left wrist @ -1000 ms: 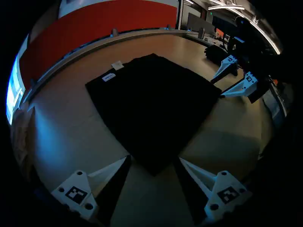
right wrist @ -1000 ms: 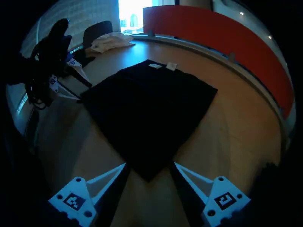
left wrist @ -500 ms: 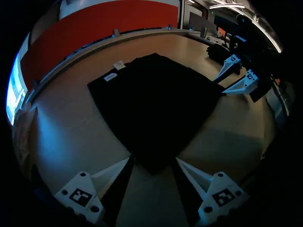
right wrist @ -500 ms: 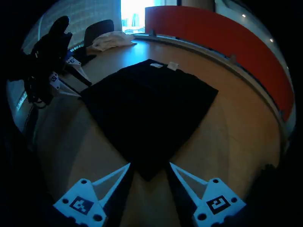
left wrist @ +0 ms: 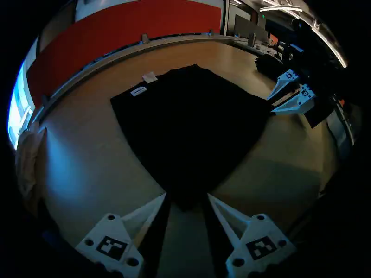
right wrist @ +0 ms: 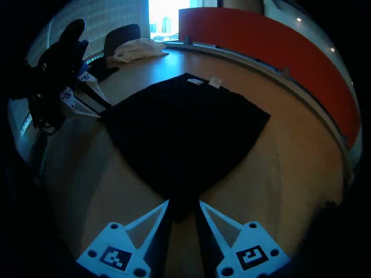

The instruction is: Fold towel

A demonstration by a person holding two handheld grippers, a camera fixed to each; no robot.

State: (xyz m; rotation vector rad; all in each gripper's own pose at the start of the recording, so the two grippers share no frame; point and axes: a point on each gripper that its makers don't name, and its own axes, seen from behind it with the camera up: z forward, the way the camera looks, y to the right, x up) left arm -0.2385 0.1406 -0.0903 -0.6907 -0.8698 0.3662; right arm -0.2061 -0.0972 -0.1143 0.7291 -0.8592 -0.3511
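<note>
A black towel [left wrist: 190, 120] lies flat on the wooden table [left wrist: 92, 157], with small white tags [left wrist: 138, 91] at its far edge. My left gripper [left wrist: 185, 200] stands low at the near corner. Its fingers are narrowed around that corner with a small gap left, so it counts as open. In the right gripper view the same towel [right wrist: 185, 129] points a corner at me. My right gripper [right wrist: 184, 204] is shut on that corner, which fills the space between the fingers. Each view shows the other gripper at the opposite corner: the right gripper [left wrist: 273, 104] and the left gripper [right wrist: 103, 110].
A red partition [left wrist: 130, 23] runs along the table's far edge. A chair [right wrist: 118, 37] and a pale heap of cloth [right wrist: 137, 48] are at the back by a bright window. A person's dark sleeve [right wrist: 55, 74] holds the far gripper.
Both grippers' fingers have drawn steadily closer together around their towel corners, the right more than the left. The towel has barely shifted.
</note>
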